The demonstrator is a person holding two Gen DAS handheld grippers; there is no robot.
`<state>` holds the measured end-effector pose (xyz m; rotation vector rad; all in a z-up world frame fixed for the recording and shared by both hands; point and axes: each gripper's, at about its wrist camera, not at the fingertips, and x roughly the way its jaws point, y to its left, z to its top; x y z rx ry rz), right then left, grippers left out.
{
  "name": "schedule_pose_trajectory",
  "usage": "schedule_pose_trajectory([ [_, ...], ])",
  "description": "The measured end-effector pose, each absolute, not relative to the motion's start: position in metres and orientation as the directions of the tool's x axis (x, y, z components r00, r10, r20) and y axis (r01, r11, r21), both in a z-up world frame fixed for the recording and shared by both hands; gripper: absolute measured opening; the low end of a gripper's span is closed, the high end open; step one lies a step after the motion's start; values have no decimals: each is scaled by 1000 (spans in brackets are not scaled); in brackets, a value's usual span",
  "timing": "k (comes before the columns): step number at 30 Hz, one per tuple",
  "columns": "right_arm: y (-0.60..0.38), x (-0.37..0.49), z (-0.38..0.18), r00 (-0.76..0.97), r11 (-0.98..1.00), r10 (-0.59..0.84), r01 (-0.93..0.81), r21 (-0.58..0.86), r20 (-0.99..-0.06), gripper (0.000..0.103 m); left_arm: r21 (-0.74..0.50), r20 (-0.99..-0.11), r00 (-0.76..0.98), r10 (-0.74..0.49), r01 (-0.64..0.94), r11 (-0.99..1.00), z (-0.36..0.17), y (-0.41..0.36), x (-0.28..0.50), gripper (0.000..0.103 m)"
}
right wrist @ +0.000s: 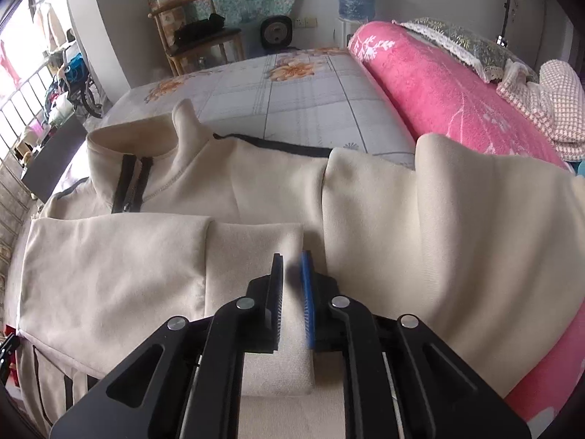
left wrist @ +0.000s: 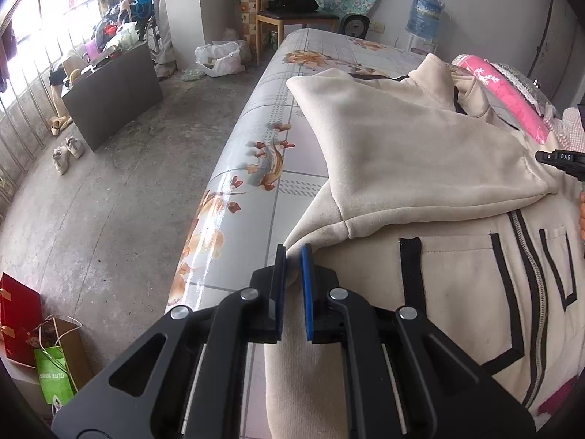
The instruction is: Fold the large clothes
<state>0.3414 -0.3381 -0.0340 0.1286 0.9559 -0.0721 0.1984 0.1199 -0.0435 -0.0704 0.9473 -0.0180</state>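
Lay one cream jacket [left wrist: 420, 168] spread across the bed [left wrist: 256, 168], near its front edge — one sleeve folded over the chest, black trim on two pockets. Sat one rolled pink blanket [right wrist: 438, 84] along the bed's far side, one checked cloth [right wrist: 548, 95] beside it. Was pinched tight on the jacket's edge fold, the left gripper [left wrist: 292, 256]. Stood slightly parted over the sleeve cuff, the right gripper [right wrist: 291, 261] — blue pad blurred, fabric between the jaws, not pressed
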Motion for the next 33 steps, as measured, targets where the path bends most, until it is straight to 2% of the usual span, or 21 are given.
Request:
schedule_pose_trajectory([
  [1, -334, 336, -26, 597, 992, -14, 110, 65, -802, 30, -89, -806, 588, -63, -15, 996, -39, 125, 196, 8],
  [4, -316, 318, -5, 662, 998, 33, 19, 61, -749, 48, -141, -782, 613, -113, 1, 990, -19, 135, 188, 8],
  [6, -299, 310, -3, 664, 994, 109, -80, 75, -740, 53, -162, -765, 629, -138, 19, 987, -5, 137, 189, 8],
  [9, -278, 305, -20, 617, 977, 193, -192, 92, -763, 54, -190, -749, 638, -179, 52, 980, 14, 130, 202, 8],
  [11, -270, 307, -39, 580, 976, 173, -211, 58, -796, 55, -229, -750, 622, -224, 73, 971, 21, 122, 219, 8],
  [13, -268, 312, -55, 551, 980, 138, -198, 32, -823, 55, -255, -767, 586, -261, 94, 962, 20, 109, 244, 14],
  [17, -269, 312, -46, 569, 981, 151, -187, 52, -808, 56, -263, -798, 535, -277, 105, 959, 3, 83, 302, 22],
  [21, -274, 324, -40, 596, 984, 152, -166, 64, -788, 59, -182, -837, 508, -201, 88, 979, -24, 63, 357, 24],
  [25, -282, 343, -56, 582, 990, 127, -128, 64, -803, 60, -118, -867, 486, -110, 14, 993, -51, 66, 390, 24],
  [27, -283, 345, -59, 603, 991, 116, -127, 49, -790, 61, -106, -858, 504, -97, 11, 994, -51, 68, 393, 28],
  [31, -279, 341, -51, 582, 995, 69, -100, 13, -810, 61, -72, -857, 511, -60, -4, 997, -38, 68, 383, 28],
  [33, -277, 327, -39, 596, 993, 92, -117, 28, -797, 63, -74, -840, 537, -82, 35, 997, -25, 64, 366, 31],
])
